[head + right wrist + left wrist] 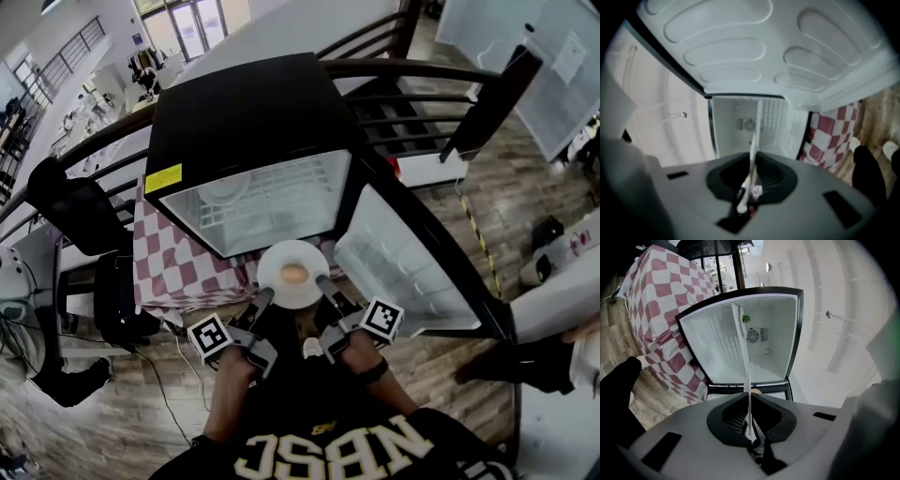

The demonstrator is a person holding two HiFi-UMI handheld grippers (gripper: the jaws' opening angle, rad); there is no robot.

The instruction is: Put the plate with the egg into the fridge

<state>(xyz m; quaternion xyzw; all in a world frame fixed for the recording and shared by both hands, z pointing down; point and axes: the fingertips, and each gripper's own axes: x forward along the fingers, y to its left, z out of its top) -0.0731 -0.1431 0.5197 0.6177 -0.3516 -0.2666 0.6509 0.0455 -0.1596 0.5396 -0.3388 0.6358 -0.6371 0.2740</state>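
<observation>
A white plate (pixel 277 261) with a brown egg (pixel 293 274) on it hangs in front of the open mini fridge (pixel 246 122), just below its opening. My left gripper (pixel 266 297) is shut on the plate's near-left rim, and my right gripper (pixel 322 280) is shut on its near-right rim. In the left gripper view the plate (pixel 747 376) shows edge-on as a thin white line between the shut jaws of the left gripper (pixel 751 436), with the egg (pixel 756 391) just peeking out. In the right gripper view the plate's edge (pixel 753 150) runs up from the right gripper (pixel 746 190).
The fridge door (pixel 405 270) stands swung open to the right; its ribbed inner panel (pixel 740 47) fills the top of the right gripper view. A wire shelf (pixel 251 202) crosses the white interior. The fridge sits on a red-and-white checked cloth (pixel 173 264). A dark railing (pixel 412 70) runs behind.
</observation>
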